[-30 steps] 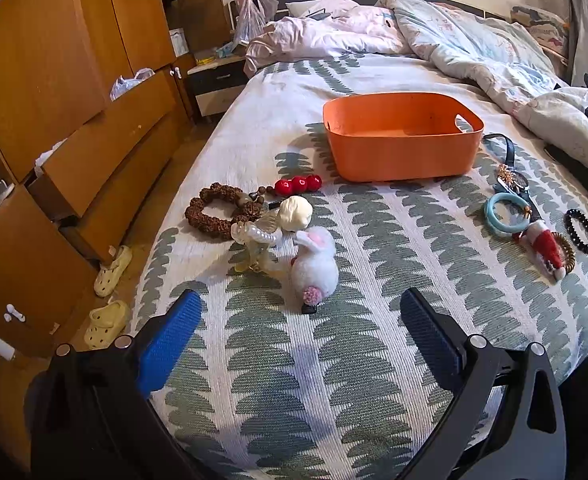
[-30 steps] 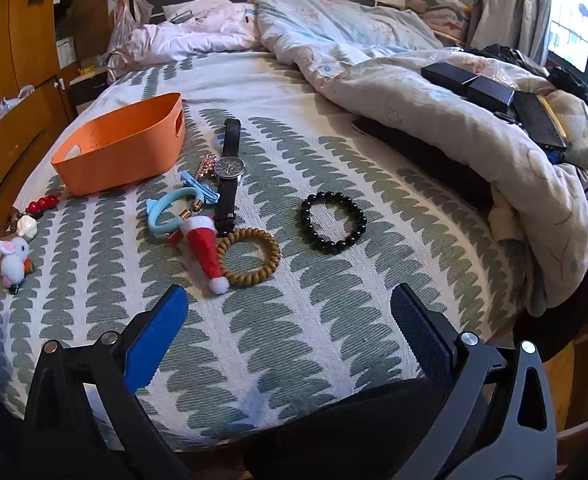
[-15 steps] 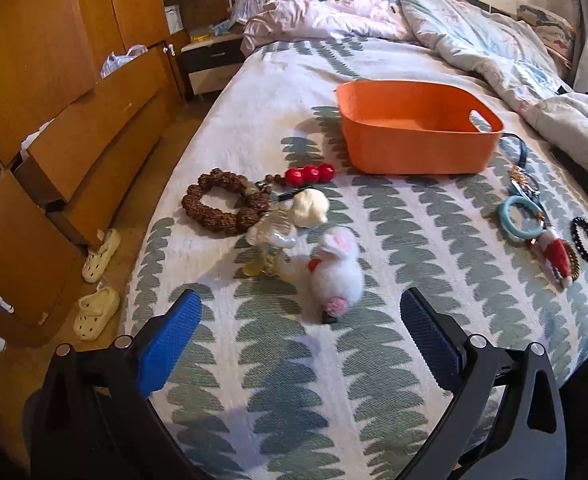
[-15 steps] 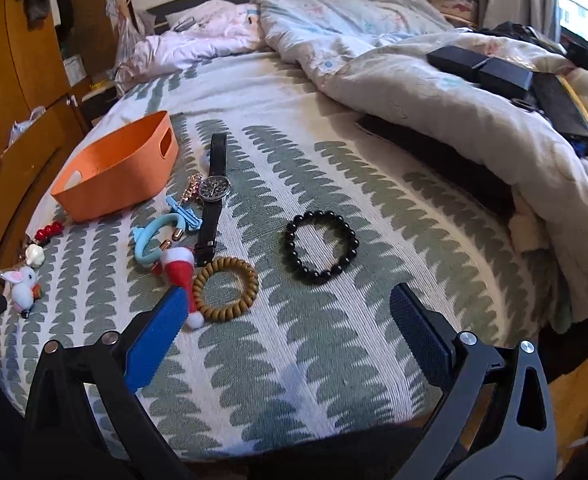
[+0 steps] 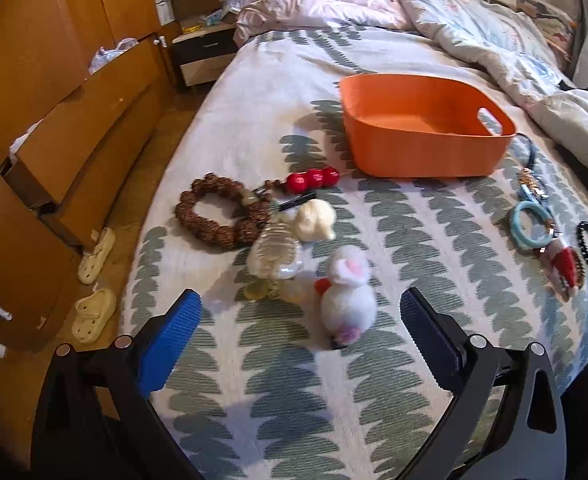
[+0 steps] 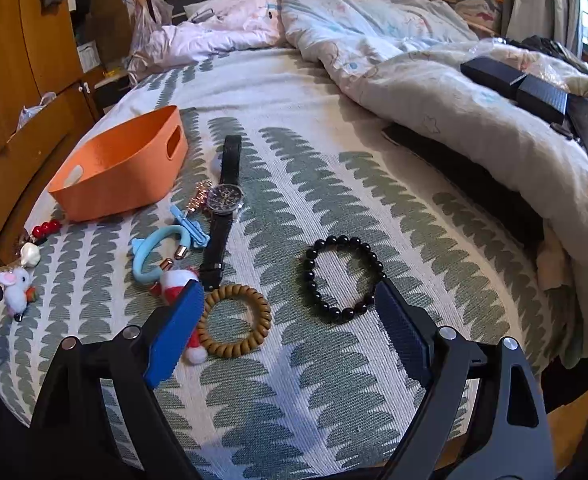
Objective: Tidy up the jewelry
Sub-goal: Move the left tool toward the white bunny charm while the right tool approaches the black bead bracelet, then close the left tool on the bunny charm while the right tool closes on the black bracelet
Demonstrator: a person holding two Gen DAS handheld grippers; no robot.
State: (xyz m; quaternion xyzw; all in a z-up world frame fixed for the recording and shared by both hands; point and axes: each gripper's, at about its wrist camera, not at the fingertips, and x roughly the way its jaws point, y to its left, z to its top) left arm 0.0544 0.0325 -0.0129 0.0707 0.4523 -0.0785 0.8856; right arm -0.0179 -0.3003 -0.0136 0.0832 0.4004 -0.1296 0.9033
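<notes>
Both grippers are wide open and hold nothing. The left gripper [image 5: 300, 320] hangs over a white bunny toy [image 5: 348, 294] on the bed. The right gripper [image 6: 290, 322] sits low, near a black bead bracelet [image 6: 344, 278] and a tan coil ring [image 6: 234, 326]. The orange basket [image 6: 122, 168] looks empty, so the tidy-up has likely just begun. To grab the bracelet well, put one finger inside the loop and one outside, then squeeze on the beads. A glassy thing [image 5: 274, 256] lies by the bunny; I cannot tell what it is.
</notes>
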